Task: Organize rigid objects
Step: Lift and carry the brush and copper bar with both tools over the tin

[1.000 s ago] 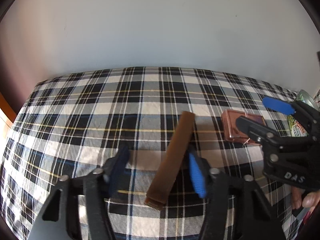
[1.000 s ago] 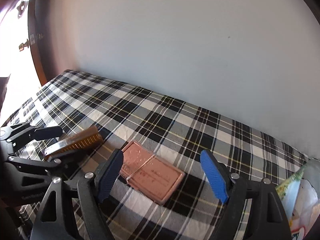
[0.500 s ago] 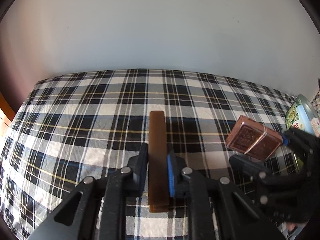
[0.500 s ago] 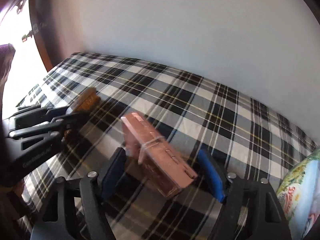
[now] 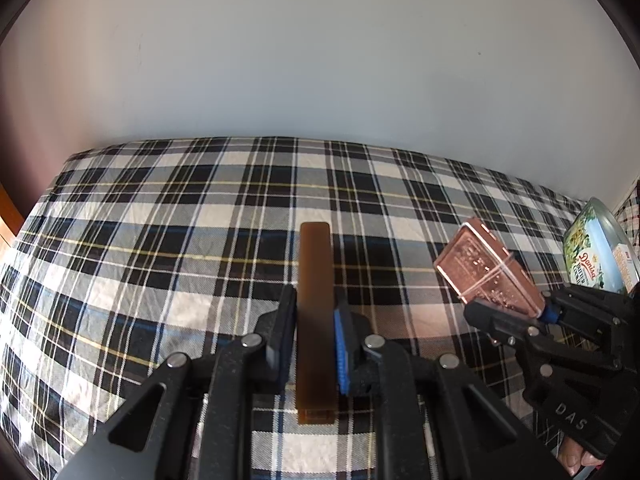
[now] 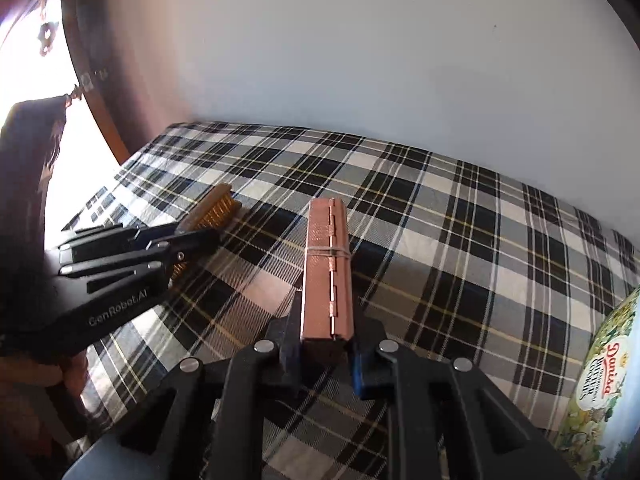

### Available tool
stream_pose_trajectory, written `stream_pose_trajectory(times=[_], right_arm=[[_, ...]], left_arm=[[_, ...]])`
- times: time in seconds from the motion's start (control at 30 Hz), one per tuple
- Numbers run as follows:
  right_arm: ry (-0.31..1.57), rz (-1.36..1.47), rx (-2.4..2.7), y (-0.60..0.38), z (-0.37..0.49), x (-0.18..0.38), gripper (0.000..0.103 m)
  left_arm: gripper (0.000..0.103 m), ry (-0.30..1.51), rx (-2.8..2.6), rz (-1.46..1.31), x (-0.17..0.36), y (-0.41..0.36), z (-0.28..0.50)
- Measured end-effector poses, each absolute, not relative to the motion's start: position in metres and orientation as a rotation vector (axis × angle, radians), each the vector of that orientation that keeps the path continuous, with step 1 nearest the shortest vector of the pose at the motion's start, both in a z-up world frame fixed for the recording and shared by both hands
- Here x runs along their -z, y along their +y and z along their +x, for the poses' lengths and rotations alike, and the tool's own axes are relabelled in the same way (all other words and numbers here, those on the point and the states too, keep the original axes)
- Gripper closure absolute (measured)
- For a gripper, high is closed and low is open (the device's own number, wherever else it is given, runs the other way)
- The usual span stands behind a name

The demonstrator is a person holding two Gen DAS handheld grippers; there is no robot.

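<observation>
My left gripper is shut on a long brown brush, which stands on its narrow edge between the pads and points away over the plaid bed sheet. The right wrist view shows its golden bristles past the left gripper. My right gripper is shut on a copper-pink hinged case with a rubber band around it, held on edge with the hinge side up. In the left wrist view the case sticks up tilted from the right gripper at the right.
A cookie tin with a green and yellow printed label lies at the right end of the bed, close to the right gripper, also seen as the tin. A pale wall runs along the far side. Dark wood stands at the left end.
The left jaws closed on the brush, which turned from slanted to straight between the pads. The right jaws closed on the case, which rose from lying flat to standing on edge.
</observation>
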State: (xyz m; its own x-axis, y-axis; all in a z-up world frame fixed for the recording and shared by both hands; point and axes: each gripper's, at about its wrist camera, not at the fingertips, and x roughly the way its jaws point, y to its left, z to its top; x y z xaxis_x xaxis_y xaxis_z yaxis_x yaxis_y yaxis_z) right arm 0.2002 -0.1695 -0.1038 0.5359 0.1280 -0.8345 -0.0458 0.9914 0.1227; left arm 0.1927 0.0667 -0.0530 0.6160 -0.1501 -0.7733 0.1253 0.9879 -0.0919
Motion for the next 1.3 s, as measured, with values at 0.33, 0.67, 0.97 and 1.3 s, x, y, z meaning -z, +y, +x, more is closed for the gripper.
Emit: stream_pose_trajectory(times=[0.33,0.67,0.97,1.3], right_arm=[[0.989,0.196,-0.083,-0.177,0.217,0.108,0.084],[0.822,0.180,-0.026,-0.176,0.181,0.080,0.084],[0.706,0.121,0.077,-0.156,0.132,0.058,0.084],[0.635,0.055,0.162,-0.153,0.106,0.045,0.084]], left_arm=[[0.089,0.892,0.151,-0.021,0.057,0.067,0.195],[0.090,0.777,0.172,-0.105,0.044,0.075,0.178],[0.090,0.687,0.137,-0.057,0.031,0.063,0.152],[0.090,0.617,0.071,-0.007,0.022,0.042,0.125]])
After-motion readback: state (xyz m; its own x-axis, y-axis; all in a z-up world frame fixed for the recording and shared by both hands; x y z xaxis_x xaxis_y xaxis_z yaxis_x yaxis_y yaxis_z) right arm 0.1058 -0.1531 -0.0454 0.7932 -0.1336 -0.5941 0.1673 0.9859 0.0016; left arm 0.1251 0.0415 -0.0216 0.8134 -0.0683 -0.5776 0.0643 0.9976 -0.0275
